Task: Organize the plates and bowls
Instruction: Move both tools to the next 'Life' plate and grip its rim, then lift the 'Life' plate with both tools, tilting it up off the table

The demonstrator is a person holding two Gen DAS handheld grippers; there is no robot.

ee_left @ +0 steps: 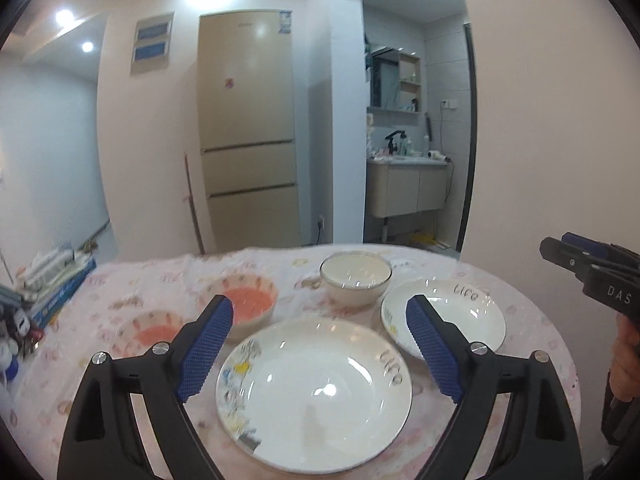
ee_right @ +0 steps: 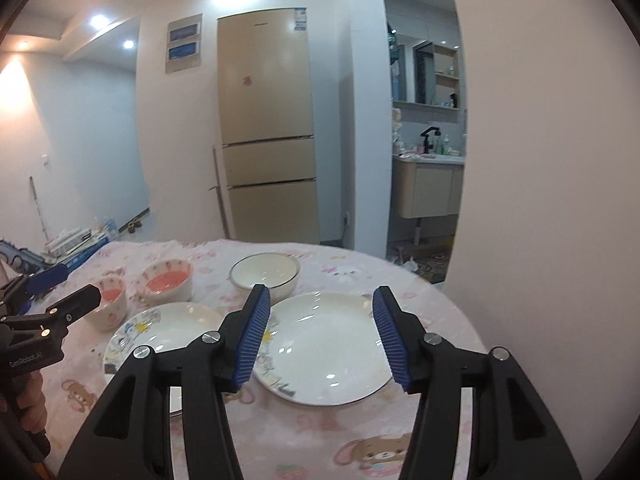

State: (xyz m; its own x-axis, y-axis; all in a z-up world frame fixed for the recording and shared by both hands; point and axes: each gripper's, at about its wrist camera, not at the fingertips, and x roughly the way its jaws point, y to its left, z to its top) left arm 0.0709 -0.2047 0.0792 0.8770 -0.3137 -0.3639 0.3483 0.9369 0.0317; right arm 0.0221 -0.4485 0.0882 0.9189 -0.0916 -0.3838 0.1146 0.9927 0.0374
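Both tongs, left (ee_left: 320,344) and right (ee_right: 320,336), hang agape, empty, over two upright plates (ee_left: 314,396) (ee_right: 328,350) on the desk (ee_right: 300,440).

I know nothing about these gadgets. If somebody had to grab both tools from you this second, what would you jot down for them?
Left tool: open, holding nothing, above the near plate.
Right tool: open, holding nothing, above the other plate.
On the pink tablecloth: the two white plates lie side by side, not stacked. Behind them sits a white bowl; to its left are two bowls with orange insides, one farther back and one nearer, each standing apart.
Done: nothing sorted, as far as things lie.
Left: probably stack plate on plate, then group the bowls.
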